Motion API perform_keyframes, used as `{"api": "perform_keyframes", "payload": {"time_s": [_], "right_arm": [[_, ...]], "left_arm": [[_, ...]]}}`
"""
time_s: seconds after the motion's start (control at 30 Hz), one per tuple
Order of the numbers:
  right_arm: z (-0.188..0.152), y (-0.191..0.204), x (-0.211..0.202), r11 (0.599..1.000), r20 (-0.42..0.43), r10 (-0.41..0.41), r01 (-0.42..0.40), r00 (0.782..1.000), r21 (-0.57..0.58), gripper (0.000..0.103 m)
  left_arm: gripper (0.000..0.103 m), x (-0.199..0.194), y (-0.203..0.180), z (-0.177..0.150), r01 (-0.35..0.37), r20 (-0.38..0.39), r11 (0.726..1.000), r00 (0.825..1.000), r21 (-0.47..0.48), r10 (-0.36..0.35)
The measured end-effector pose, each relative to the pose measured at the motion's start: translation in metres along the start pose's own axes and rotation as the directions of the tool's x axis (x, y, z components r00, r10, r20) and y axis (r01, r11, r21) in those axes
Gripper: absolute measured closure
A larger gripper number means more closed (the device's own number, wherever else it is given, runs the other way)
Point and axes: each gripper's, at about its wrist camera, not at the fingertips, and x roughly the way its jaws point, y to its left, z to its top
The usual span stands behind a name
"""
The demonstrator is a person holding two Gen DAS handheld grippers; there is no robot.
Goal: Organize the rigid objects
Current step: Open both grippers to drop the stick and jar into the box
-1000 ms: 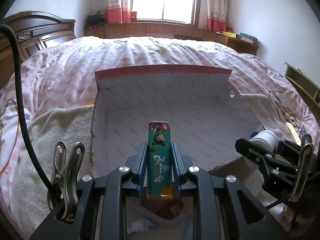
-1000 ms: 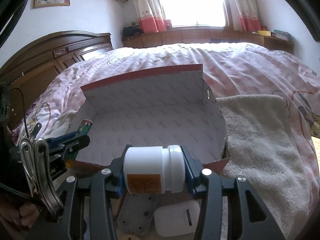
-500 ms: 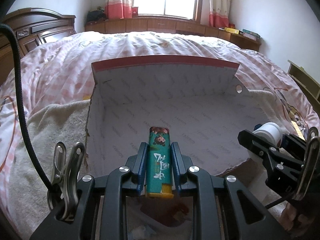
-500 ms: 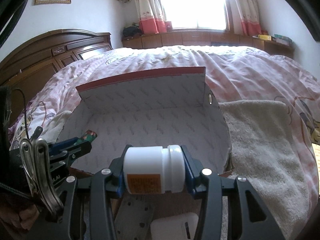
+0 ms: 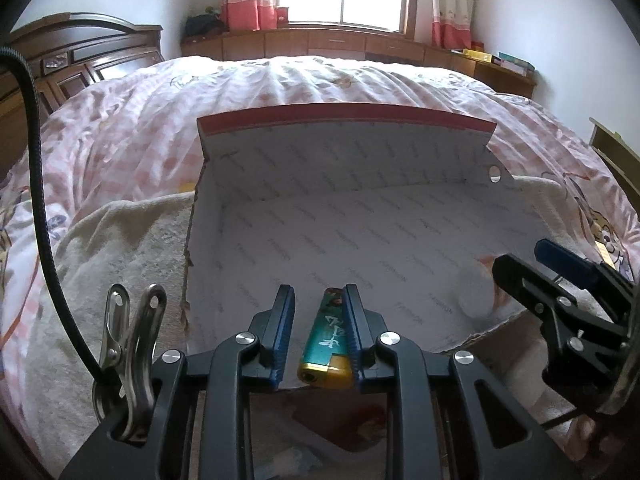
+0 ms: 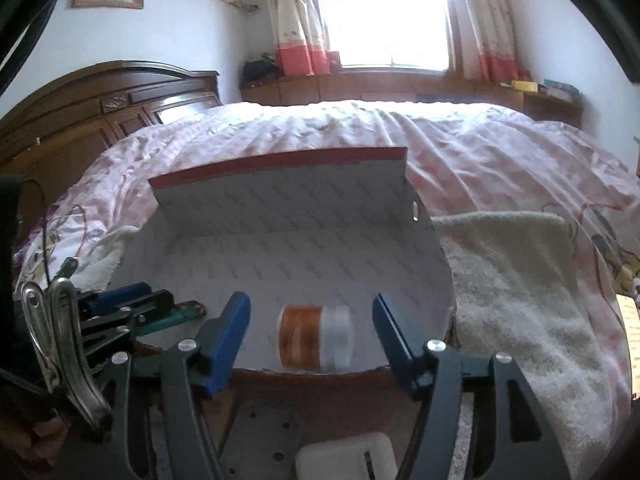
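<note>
Lying between the parted fingers of the left gripper (image 5: 318,338), the lighter (image 5: 327,336) is seen touching only the right pad, its long axis running forward into the box (image 5: 360,216). Right gripper (image 6: 312,334): jaws just opened wide, the white bottle (image 6: 316,338) released (blurred, apparently dropping), crosswise, over the box's near edge. Both grippers are beside that edge.
</note>
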Motion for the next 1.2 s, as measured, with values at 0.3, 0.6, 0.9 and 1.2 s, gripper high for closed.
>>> {"api": "perform_keyframes", "payload": {"time_s": [0.3,0.6,0.9,1.2], "right_arm": [[0.000,-0.011,-0.007,0.998,0.002,-0.065,0.065,0.998,0.020,0.031],[-0.001,-0.027,-0.012,0.989,-0.006,-0.132,0.132,0.991,0.067,0.031],[-0.007,-0.044,-0.015,0.972,-0.018,-0.212,0.213,0.977,0.102,0.031],[-0.014,-0.039,0.005,0.982,-0.079,-0.089,0.101,0.993,0.157,0.029]], "left_arm": [[0.076,-0.003,0.006,0.000,-0.036,0.011,0.999,0.999,0.004,0.036],[0.076,0.003,0.017,-0.003,-0.048,-0.008,0.999,0.999,-0.021,0.048],[0.075,0.008,0.021,-0.007,-0.060,-0.026,0.998,0.998,-0.013,0.059],[0.076,0.006,0.027,-0.010,-0.073,-0.030,0.997,0.997,-0.007,0.073]]}}
